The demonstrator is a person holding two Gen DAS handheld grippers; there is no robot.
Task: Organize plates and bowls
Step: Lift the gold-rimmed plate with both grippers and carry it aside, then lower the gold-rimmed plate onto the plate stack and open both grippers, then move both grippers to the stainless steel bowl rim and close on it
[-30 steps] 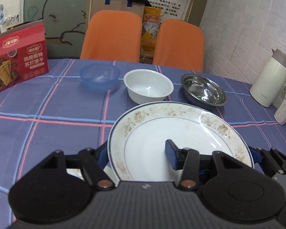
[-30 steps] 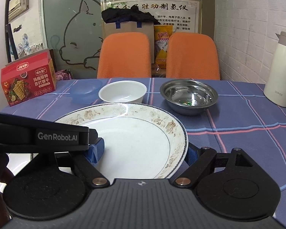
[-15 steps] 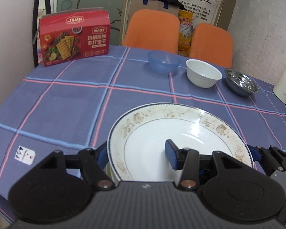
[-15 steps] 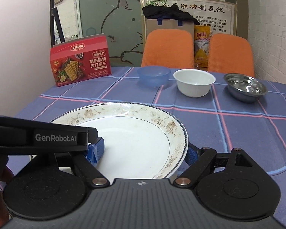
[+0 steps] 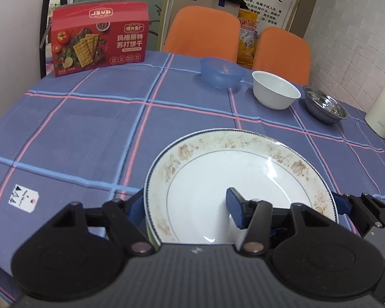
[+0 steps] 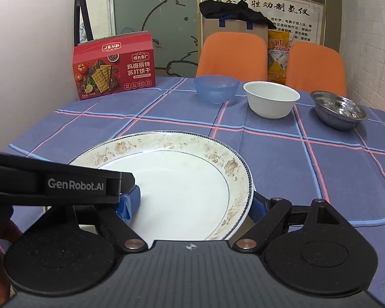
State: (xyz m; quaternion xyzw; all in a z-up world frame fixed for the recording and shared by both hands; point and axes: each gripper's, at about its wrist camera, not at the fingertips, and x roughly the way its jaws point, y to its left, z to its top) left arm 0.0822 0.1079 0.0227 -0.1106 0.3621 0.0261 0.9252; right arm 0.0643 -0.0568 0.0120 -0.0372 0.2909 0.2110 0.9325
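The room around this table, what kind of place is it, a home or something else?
Probably an office break room or clinic waiting area, not a home kitchen: a printed notice poster on the wall, two orange chairs, and a frosted glass partition behind.

Wide floral-rimmed white plate (image 5: 243,179) sits nearest both cams, over the blue plaid tablecloth (image 5: 77,133); whether it touches the cloth can't be told. Left gripper (image 5: 184,205) straddles plate's left rim: one finger outside, other over the plate's inside. Right gripper (image 6: 192,202) straddles the right rim likewise. Behind plate, a row left to right: translucent blue plastic bowl (image 5: 221,73), white ribbed ceramic bowl (image 5: 276,93), shiny steel bowl (image 5: 324,107), each near but apart. Red cracker box (image 5: 100,37) stands upright at far left, well apart from bowls. Two orange chairs (image 5: 201,32) behind table. White thermos jug (image 5: 382,110) at far right edge.
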